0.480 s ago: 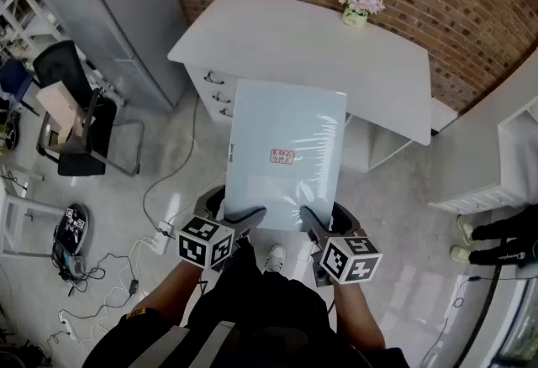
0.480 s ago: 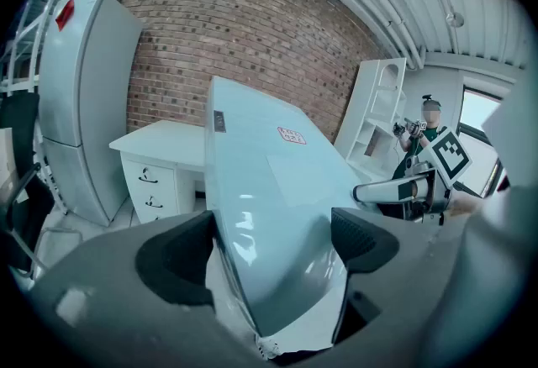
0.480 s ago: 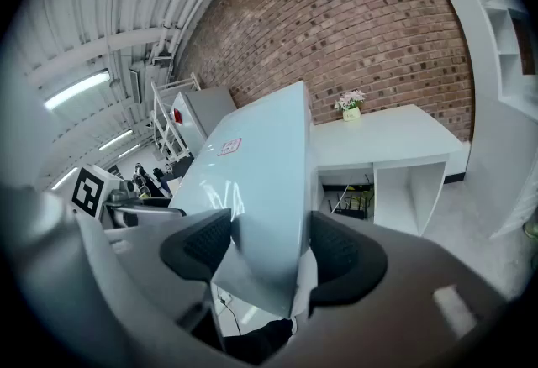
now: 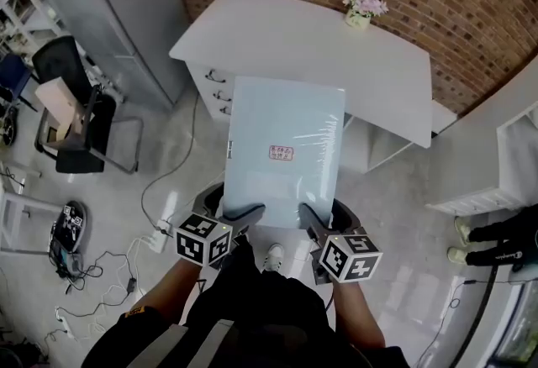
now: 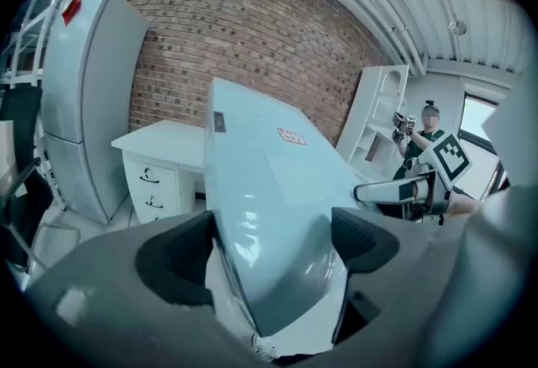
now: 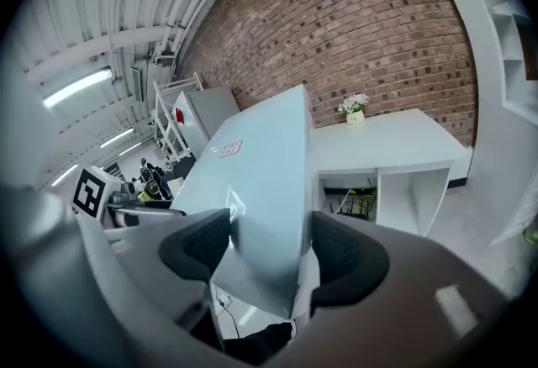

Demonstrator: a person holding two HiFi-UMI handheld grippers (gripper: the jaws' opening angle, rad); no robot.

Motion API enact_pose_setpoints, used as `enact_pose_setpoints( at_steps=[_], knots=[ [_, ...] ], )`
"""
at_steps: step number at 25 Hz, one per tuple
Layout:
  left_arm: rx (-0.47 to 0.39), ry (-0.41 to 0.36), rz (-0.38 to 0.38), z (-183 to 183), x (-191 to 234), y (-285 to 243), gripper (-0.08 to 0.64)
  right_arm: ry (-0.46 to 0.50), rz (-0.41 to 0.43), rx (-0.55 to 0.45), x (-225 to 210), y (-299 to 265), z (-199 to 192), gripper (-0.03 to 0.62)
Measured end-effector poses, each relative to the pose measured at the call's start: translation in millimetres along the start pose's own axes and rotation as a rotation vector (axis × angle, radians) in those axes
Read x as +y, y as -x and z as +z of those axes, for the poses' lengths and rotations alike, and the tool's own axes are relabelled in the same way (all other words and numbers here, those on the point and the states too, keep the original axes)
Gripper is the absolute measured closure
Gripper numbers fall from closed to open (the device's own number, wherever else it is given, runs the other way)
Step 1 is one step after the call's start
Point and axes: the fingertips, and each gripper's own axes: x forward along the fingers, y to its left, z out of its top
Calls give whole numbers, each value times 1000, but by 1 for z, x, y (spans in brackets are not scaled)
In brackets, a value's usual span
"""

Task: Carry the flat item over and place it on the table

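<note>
Near edge of flat panel (image 4: 284,152) clamped by left gripper (image 4: 244,213) and right gripper (image 4: 312,218). Small pot (image 4: 356,19) on table (image 4: 277,43) holds flowers (image 4: 365,2).

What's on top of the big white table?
A small flower pot sits near the table's back edge. The held pale-blue board hides some of its front edge.

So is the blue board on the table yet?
Not yet. The left tool and right tool hold the board in the air before the table.
</note>
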Motion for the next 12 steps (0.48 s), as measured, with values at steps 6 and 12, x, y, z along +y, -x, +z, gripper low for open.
enact_pose_setpoints(
  at_steps=[6,12],
  knots=[
    [-15,5,-6,12,10,-3,104,-5,-5,-16,3,-10,12,279],
    [-23,1,-17,32,28,-9,104,-12,-18,-27,7,-27,32,279]
  ],
)
